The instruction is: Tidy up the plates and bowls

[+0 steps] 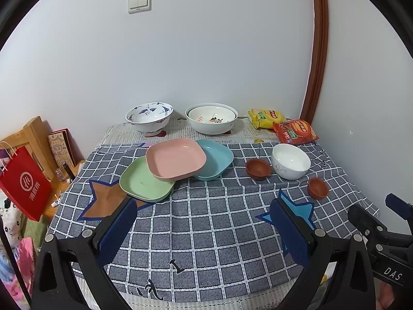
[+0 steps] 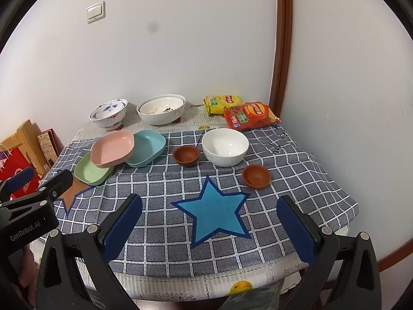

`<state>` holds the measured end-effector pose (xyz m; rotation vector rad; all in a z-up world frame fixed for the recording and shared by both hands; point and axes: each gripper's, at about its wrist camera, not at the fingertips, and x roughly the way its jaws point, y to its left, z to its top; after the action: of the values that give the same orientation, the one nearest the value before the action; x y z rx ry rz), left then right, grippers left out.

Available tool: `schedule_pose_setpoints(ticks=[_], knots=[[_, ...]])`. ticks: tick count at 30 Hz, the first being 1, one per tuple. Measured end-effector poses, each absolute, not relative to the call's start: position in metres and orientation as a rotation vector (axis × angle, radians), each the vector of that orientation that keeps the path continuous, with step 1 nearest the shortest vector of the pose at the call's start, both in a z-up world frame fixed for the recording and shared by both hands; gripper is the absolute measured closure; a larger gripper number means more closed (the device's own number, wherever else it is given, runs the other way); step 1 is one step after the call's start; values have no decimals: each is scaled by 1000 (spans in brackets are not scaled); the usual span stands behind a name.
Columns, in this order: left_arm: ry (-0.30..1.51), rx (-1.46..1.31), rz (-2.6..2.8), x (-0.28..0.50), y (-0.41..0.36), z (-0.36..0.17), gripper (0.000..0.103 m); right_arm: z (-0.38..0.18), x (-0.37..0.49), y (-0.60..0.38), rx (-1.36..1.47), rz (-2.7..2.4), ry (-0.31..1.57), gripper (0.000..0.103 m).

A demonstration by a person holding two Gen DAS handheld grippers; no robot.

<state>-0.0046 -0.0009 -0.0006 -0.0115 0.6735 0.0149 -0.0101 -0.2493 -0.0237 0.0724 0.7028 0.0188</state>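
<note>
A pink square plate point(image 1: 176, 159) rests tilted across a green plate point(image 1: 144, 180) and a blue plate point(image 1: 215, 159) at the table's middle left. A white bowl point(image 1: 290, 161) stands to the right between two small brown bowls point(image 1: 257, 168) point(image 1: 318, 187). A blue-patterned bowl point(image 1: 149, 117) and two nested white bowls point(image 1: 211, 117) stand at the back. My left gripper point(image 1: 204, 219) is open and empty above the front of the cloth. My right gripper point(image 2: 209, 219) is open and empty over the blue star, short of the white bowl point(image 2: 225, 146) and the pink plate point(image 2: 112, 148).
Yellow point(image 1: 265, 118) and red point(image 1: 295, 131) snack bags lie at the back right corner. A red paper bag point(image 1: 24, 183) and wooden furniture point(image 1: 31, 134) stand left of the table. The checked cloth point(image 1: 206, 227) covers the table, with walls behind and to the right.
</note>
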Motion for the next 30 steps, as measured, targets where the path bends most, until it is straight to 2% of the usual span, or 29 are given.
schedule_pose_setpoints(ticks=[30], knots=[[659, -10, 31, -7, 3, 4, 0, -23, -12, -247, 75, 27, 698, 1]])
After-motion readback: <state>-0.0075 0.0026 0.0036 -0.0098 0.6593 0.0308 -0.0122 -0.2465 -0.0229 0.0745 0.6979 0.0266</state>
